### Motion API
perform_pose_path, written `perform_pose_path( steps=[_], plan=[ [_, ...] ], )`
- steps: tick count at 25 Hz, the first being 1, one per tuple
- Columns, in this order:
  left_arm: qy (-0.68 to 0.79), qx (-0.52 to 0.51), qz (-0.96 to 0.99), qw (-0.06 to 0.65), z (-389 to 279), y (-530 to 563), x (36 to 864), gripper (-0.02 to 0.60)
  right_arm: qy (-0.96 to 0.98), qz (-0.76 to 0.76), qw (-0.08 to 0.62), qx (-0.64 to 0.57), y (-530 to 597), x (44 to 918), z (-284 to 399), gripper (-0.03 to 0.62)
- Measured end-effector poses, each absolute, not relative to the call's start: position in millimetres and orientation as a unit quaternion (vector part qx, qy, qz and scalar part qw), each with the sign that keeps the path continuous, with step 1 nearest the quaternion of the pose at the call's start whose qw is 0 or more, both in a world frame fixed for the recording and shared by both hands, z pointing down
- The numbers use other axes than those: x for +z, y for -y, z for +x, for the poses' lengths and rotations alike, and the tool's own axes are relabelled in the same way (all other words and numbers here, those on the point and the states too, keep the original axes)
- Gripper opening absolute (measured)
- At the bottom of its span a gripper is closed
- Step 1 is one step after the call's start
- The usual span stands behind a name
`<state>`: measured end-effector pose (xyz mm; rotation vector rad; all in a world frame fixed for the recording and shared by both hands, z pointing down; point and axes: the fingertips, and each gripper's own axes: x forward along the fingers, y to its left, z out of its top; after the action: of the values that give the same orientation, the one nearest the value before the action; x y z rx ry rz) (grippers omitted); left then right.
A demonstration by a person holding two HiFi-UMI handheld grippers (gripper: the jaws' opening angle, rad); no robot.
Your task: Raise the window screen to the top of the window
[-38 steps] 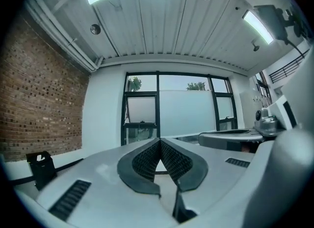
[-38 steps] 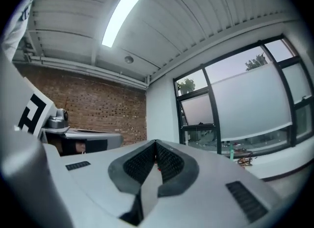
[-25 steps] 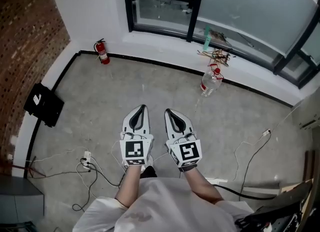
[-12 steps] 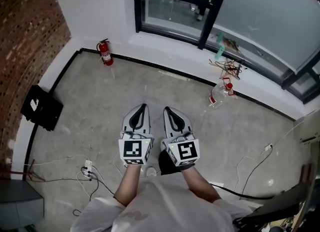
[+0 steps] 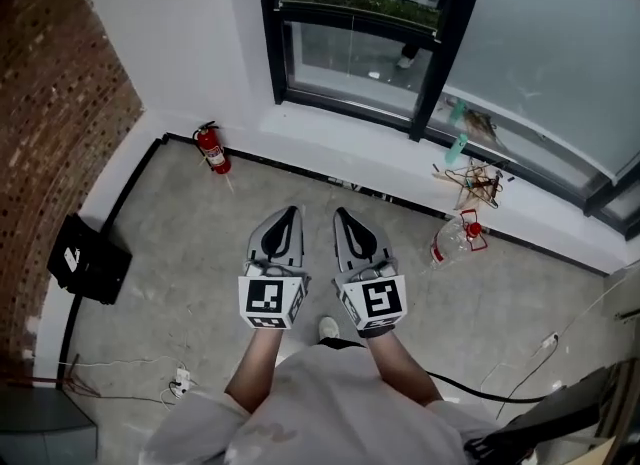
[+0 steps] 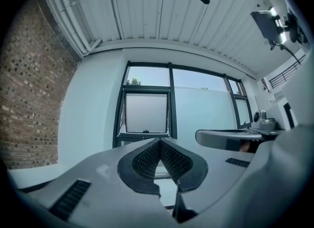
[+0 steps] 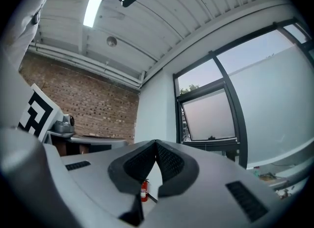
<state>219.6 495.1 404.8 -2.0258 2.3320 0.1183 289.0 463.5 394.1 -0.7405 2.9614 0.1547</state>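
Note:
The dark-framed window (image 5: 362,28) fills the far wall. Its left section holds a pale grey screen panel (image 6: 146,113), also in the right gripper view (image 7: 208,115), with a small tab on its lower bar (image 6: 145,131). Both grippers are held side by side above the concrete floor, pointing level at the window and well short of it. My left gripper (image 5: 289,213) is shut with nothing between its jaws; its ribbed pads (image 6: 147,159) meet. My right gripper (image 5: 340,213) is shut and empty too, its pads (image 7: 167,162) pressed together.
A red fire extinguisher (image 5: 212,147) stands by the wall at the left. A plastic bottle (image 5: 455,240) and a tangle of sticks (image 5: 480,184) lie below the sill at the right. A black case (image 5: 88,260), loose cables (image 5: 181,384) and a brick wall (image 5: 55,103) are at the left.
The person has walked toward the window: it looms larger, and the extinguisher, bottle and cables have slid down the head view. Both grippers stayed shut and side by side.

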Motion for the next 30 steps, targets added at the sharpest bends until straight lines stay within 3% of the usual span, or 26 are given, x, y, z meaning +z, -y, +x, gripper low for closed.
perform_pose_path(
  steps=[7, 16, 26, 30],
  plan=[
    [-0.766, 0.032, -0.641, -0.027, 165, -410, 428, 0.002, -0.971, -0.237, 0.027, 0.0, -357, 413, 245, 0.002],
    [-0.742, 0.03, -0.67, -0.015, 101, -286, 446, 0.002, -0.97, -0.241, 0.004, 0.006, -258, 448, 167, 0.002],
    [-0.728, 0.045, -0.684, 0.011, -58, -132, 415, 0.002, -0.964, -0.262, 0.005, 0.038, -100, 418, 8, 0.002],
    [-0.725, 0.053, -0.686, -0.013, -110, -84, 425, 0.002, -0.959, -0.28, -0.015, 0.041, -60, 422, -27, 0.002]
  ],
)
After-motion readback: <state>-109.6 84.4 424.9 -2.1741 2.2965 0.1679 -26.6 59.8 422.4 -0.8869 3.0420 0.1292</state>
